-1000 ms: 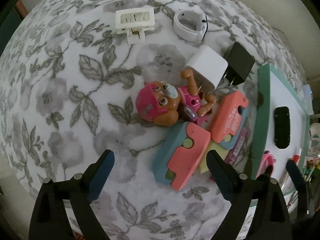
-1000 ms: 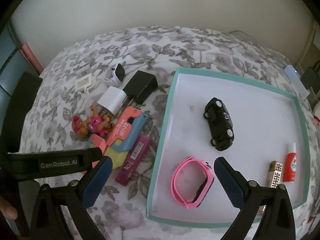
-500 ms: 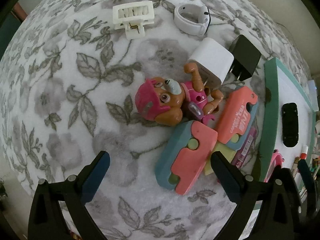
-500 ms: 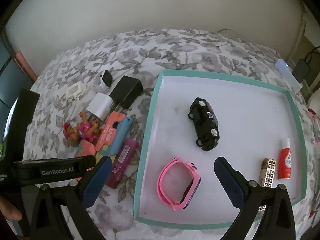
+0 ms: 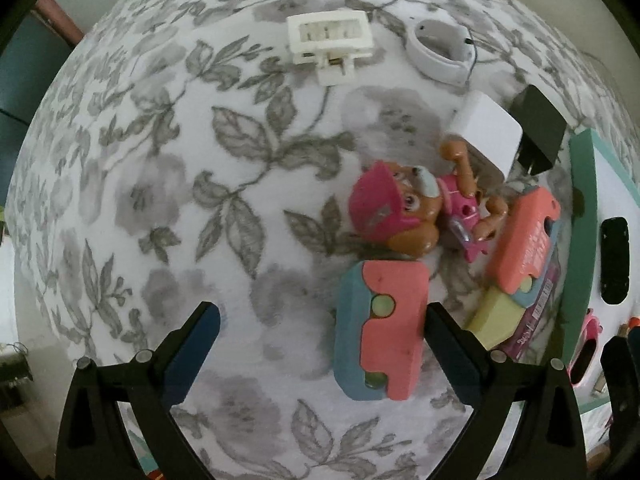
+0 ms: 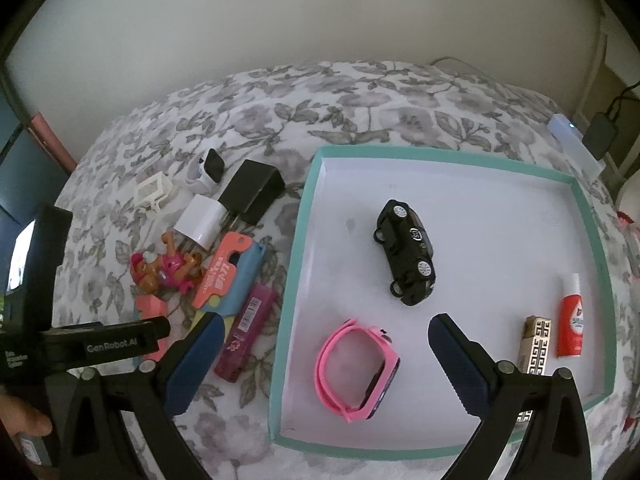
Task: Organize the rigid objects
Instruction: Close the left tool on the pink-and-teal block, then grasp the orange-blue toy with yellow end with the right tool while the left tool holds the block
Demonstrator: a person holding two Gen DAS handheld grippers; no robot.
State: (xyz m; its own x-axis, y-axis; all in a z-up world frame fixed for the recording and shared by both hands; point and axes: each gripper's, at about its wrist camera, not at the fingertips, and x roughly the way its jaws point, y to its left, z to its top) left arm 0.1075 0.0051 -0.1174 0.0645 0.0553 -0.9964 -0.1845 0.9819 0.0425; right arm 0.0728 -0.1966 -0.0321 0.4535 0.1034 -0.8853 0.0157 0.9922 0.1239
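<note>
Left wrist view — fingers (image 5: 320, 344) wide apart, coral-blue block (image 5: 380, 328) btwn, untouched.

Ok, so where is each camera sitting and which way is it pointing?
Left wrist: on the open left gripper, facing straight down at the floral-covered surface and the pink-capped toy dog.
Right wrist: on the open right gripper, tilted down at the teal-rimmed white tray.
Shared: dog, tray.

Teal-rimmed white tray (image 6: 298, 240), grey-floral cloth (image 5: 160, 200) — black car (image 6: 406, 252), pink watch (image 6: 356, 368)
</note>
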